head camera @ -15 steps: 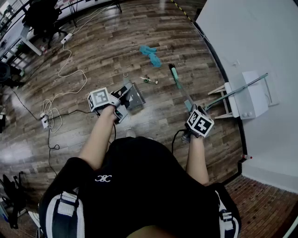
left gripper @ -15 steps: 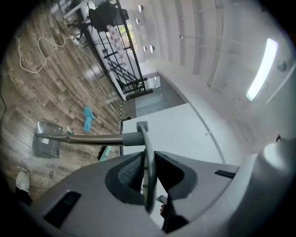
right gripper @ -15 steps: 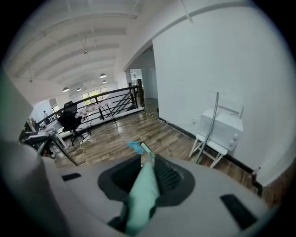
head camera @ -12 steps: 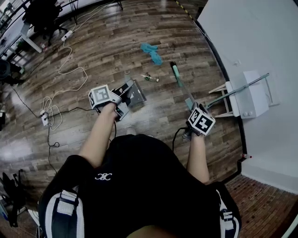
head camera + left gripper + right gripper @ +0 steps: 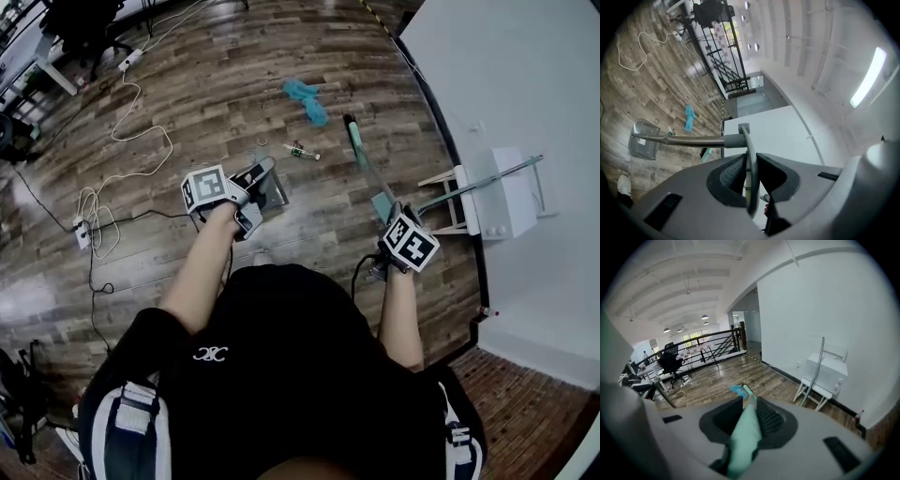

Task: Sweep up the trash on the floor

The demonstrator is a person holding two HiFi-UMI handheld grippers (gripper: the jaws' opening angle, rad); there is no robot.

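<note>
Broom [image 5: 354,145] now reaches farther out beyond my right gripper [image 5: 749,420], which clamps its teal handle, closing on the blue rag [image 5: 305,101] and small scrap [image 5: 298,151] ahead. My left gripper [image 5: 750,171] pinches the dustpan [image 5: 270,185] handle, and the pan has edged nearer that trash, so sweeping looks imminent.

1. Floor [image 5: 216,84]: dark wood-look planks with a slight sheen
2. Dustpan [image 5: 643,140]: clear grey plastic pan, smooth metal-look handle
3. Broom [image 5: 353,142]: smooth matt mint plastic handle
4. Rag [image 5: 306,101]: crumpled blue cloth
5. Fingers [image 5: 769,419]: dark ribbed pads set in matt grey plastic
</note>
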